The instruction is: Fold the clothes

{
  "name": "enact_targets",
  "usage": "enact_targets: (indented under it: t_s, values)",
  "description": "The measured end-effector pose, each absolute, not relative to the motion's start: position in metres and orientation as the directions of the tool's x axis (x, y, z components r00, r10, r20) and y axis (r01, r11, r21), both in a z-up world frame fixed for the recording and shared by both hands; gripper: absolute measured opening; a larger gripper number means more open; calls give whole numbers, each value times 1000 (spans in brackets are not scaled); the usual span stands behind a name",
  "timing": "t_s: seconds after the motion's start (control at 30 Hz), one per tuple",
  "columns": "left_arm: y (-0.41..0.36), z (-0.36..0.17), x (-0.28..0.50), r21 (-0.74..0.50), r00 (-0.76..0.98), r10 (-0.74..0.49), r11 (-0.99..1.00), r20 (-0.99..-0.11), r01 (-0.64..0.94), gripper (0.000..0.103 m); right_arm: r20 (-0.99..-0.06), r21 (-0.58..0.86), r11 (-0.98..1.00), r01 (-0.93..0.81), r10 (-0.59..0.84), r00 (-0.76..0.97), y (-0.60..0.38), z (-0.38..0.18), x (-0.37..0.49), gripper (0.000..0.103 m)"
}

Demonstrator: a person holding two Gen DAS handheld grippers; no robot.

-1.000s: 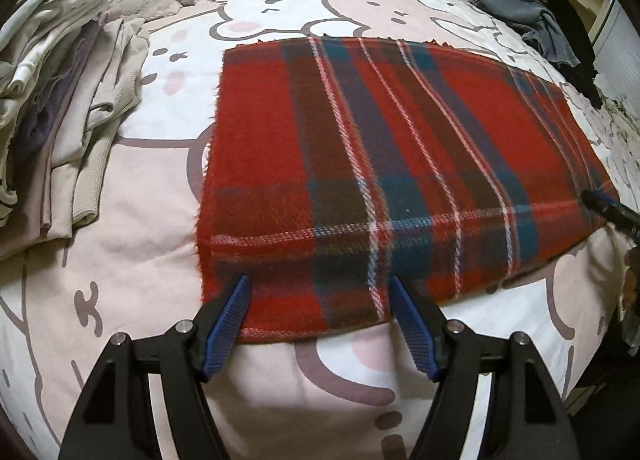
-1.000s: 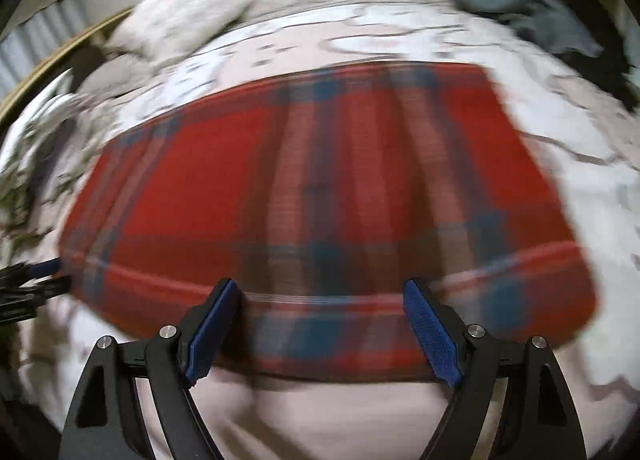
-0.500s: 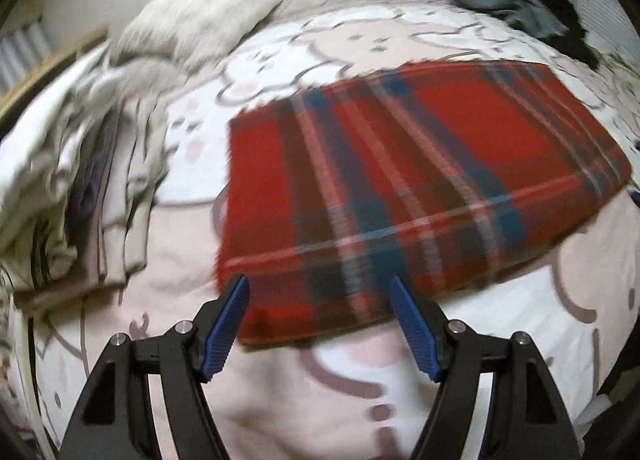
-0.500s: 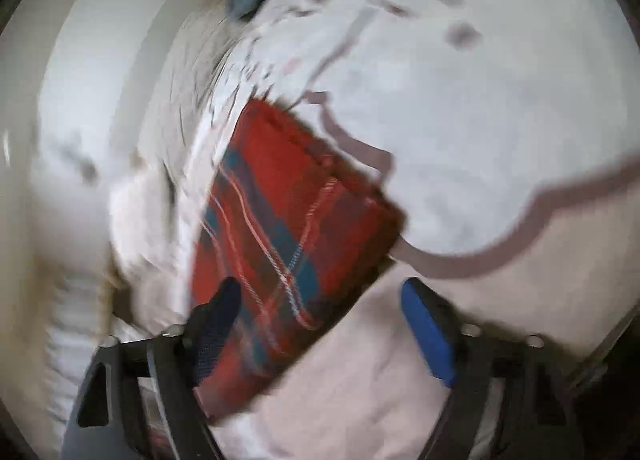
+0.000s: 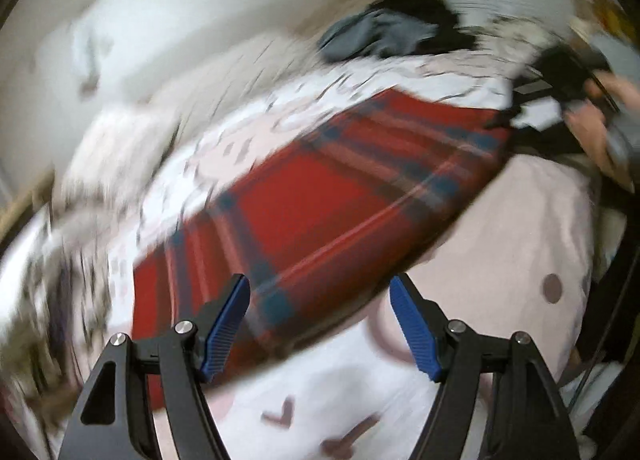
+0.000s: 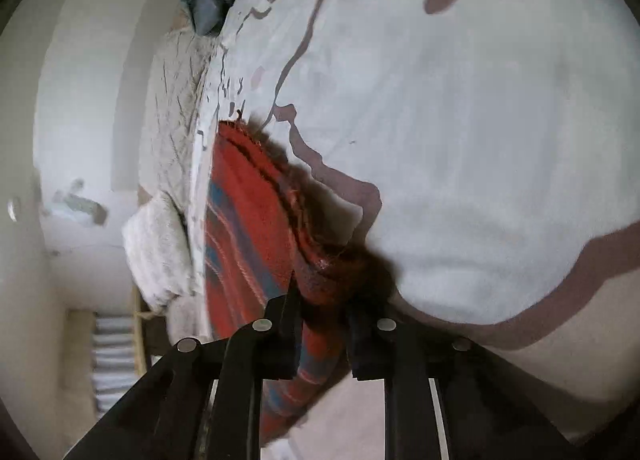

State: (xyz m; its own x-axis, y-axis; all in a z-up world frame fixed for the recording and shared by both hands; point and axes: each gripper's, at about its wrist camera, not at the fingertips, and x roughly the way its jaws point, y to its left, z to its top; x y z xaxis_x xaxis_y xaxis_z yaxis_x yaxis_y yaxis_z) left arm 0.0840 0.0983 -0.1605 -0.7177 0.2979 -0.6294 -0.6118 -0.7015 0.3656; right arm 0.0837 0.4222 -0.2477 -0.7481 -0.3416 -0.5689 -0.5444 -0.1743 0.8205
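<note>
— Right tongs (image 6: 322, 324) have their jaws pinched on the red plaid cloth (image 5: 320, 195), biting the bunched layers at its right end. Left tongs (image 5: 320, 324) stand wide, holding nothing, hovering above the cloth's near edge.

— And where does the cloth lie?

— Flat on the cartoon-print bedspread (image 5: 520, 227), stretched from near left to far right, with the right tongs at the far-right end. A heap of grey clothes (image 5: 376, 33) sits beyond it at the far side of the bed.

— What worries you?

— The bite. In the right wrist view several layers are stacked in the jaws, and I judge the lowest could slip out once the end is lifted, leaving the fold uneven. The jaws also sit close to the bedspread, so it may be pinched along with the cloth; I can't tell.

— And the left?

— Its view is smeared with motion. Closing now could miss the edge or catch only the top layer, skewing the fold.
</note>
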Motion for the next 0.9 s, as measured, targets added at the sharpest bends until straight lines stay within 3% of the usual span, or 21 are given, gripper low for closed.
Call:
enact_targets:
  t_s: [0.1,0.23,0.47,0.8,0.87,0.9]
  values:
    - [129,-155,94,394,-736,402,-651,-545,-648,73,-521,853,-192,-486,-375,-767,421,-231,81,16]
    - [178,-160,83,402,-728,447,-624,-520,-670,73,-469,883,-246,-399,-444,-764,418,-202,62,13]
    - [245,-170,79,450,-772,448,-634,-450,-629,73,-518,851,-406,-334,-540,-663,428,-178,41,11]
    - [287,-171,49,468,-798,387,-658,-462,-590,66,-545,829,-523,-200,-675,-497,427,-172,29,11]
    - [296,-170,41,460,-791,381,-659,-479,-595,51,-540,831,-530,-169,-698,-470,425,-169,24,11]
    - [299,-168,36,444,-787,375,-670,-489,-595,35,-536,834,-530,-156,-709,-459,424,-167,23,11]
